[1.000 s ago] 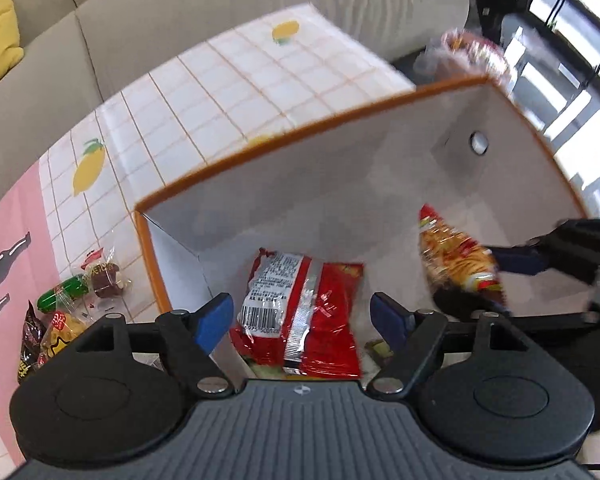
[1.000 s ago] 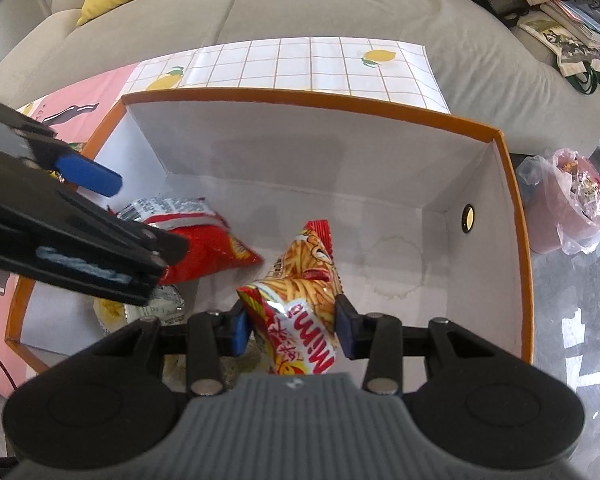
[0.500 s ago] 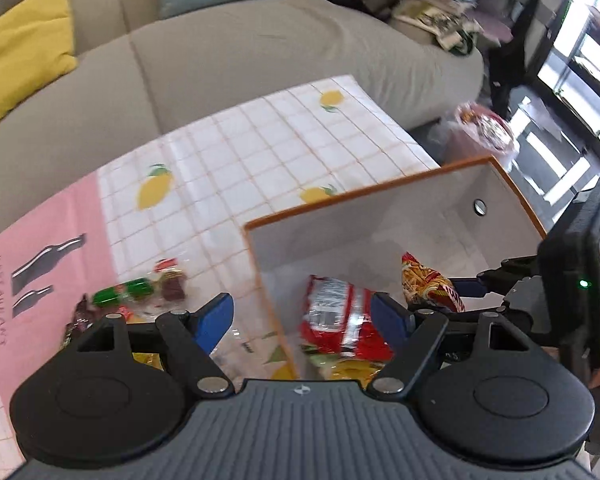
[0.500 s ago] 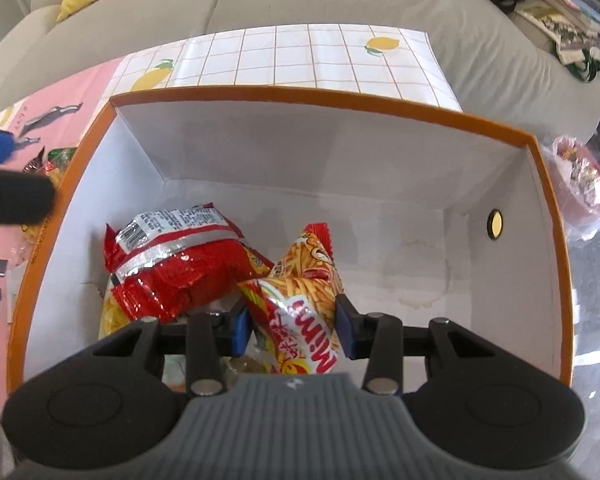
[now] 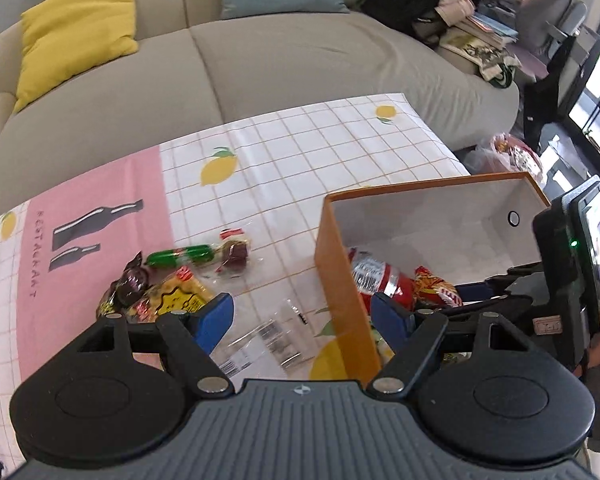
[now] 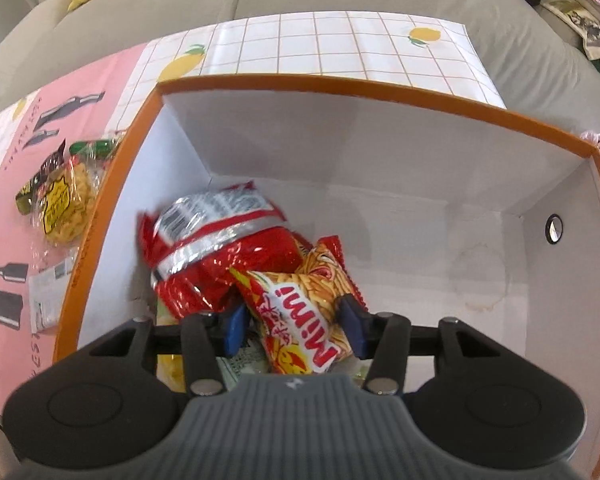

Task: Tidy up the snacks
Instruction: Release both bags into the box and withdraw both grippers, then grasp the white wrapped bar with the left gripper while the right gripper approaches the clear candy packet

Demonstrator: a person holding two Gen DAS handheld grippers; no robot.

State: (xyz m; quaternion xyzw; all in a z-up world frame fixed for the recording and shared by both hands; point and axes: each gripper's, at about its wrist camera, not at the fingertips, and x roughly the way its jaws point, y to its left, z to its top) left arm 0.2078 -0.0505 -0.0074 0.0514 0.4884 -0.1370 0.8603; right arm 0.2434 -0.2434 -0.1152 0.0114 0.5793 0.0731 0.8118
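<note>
Right gripper (image 6: 296,330) clamps the Mimi snack pkt (image 6: 300,316) inside orange box (image 6: 100,216), beside red bag (image 6: 216,256); left gripper (image 5: 302,316) open, empty, over lemon-print tablecloth (image 5: 300,152) w/ loose snacks (image 5: 168,280) at left; beige sofa (image 5: 260,68) far side w/ yellow cushion (image 5: 76,36).

two snack bags (image 6: 220,252) lie in the box (image 6: 340,88) on the bench (image 5: 300,152), loose snacks (image 5: 168,280) lying to its left, sofa (image 5: 280,60) behind
</note>
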